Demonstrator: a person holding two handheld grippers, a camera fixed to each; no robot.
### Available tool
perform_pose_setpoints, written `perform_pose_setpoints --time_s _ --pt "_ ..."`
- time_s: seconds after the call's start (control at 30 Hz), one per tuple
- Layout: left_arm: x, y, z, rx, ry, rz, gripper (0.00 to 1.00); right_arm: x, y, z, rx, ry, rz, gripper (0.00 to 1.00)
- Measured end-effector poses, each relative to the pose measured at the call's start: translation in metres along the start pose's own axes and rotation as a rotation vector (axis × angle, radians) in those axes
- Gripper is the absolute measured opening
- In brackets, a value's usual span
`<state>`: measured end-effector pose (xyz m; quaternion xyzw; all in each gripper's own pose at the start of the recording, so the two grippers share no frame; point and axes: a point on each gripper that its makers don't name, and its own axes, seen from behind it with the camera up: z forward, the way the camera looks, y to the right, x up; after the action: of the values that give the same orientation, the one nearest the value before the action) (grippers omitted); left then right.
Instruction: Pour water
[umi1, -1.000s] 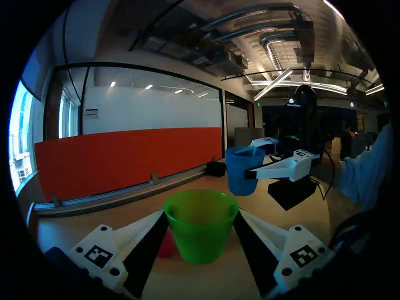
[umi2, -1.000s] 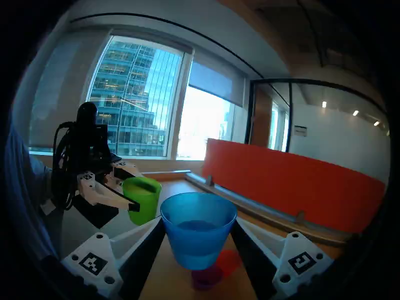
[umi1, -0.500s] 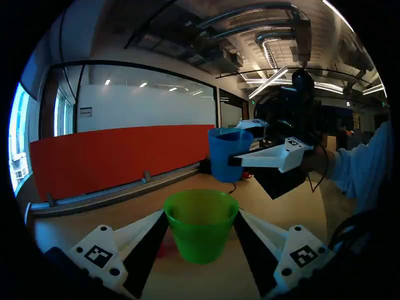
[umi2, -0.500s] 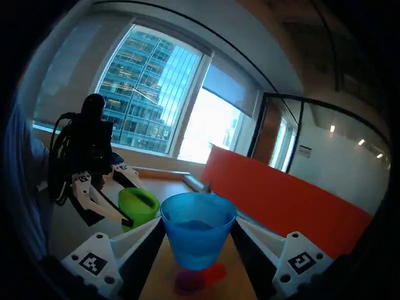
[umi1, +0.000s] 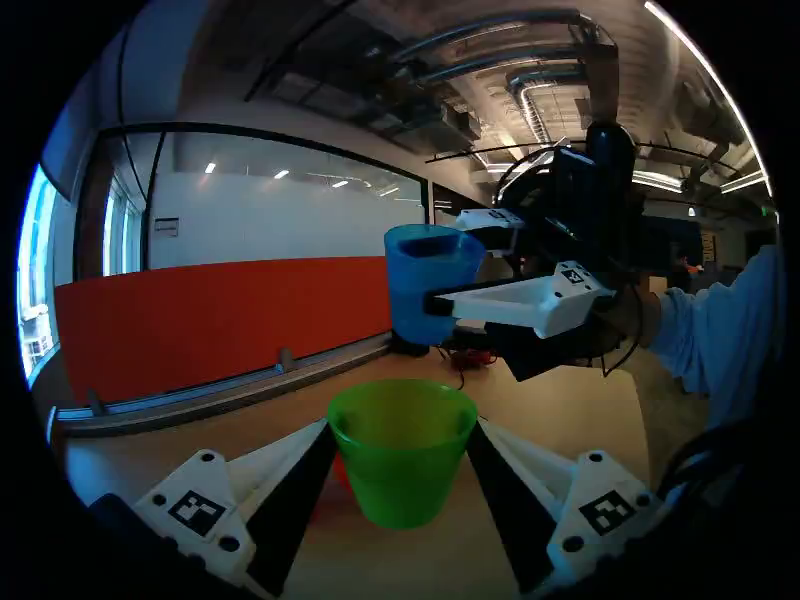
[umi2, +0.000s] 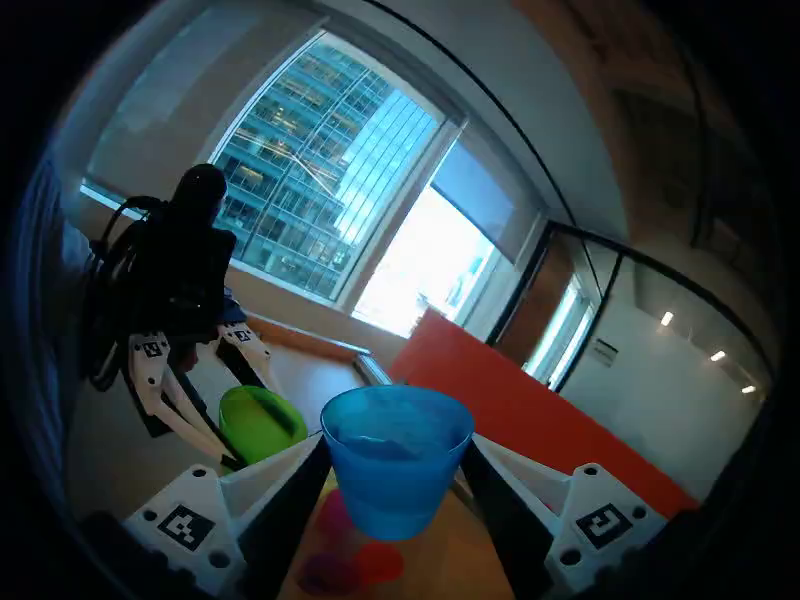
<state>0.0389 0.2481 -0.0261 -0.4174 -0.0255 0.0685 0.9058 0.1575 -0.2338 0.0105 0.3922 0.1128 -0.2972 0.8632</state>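
Left gripper view: my left hand-held gripper (umi1: 401, 432) clamps the green cup (umi1: 402, 465), upright, over the counter (umi1: 575, 400).
Right hand-held gripper (umi1: 446, 258): I see it gripping the blue cup (umi1: 424, 285), higher than and beyond the green cup's rim.
Water: inside the blue cup.

Tan table (umi1: 570, 405) w/ red item (umi2: 380, 560) & purple item (umi2: 320, 575) lying on it
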Motion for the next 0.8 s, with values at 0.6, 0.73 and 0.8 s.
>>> perform_pose_setpoints --time_s 0.6,0.73,0.8 --pt "0.005 0.007 0.006 -0.02 0.011 -0.006 0.87 0.026 0.026 0.017 -0.025 -0.008 -0.263 0.89" --pt "0.006 0.009 0.006 -0.023 0.014 -0.005 0.87 0.029 0.027 0.021 -0.026 -0.013 -0.317 0.89" --pt "0.006 0.009 0.007 -0.025 0.015 -0.004 0.87 0.03 0.029 0.023 -0.028 -0.016 -0.344 0.89"
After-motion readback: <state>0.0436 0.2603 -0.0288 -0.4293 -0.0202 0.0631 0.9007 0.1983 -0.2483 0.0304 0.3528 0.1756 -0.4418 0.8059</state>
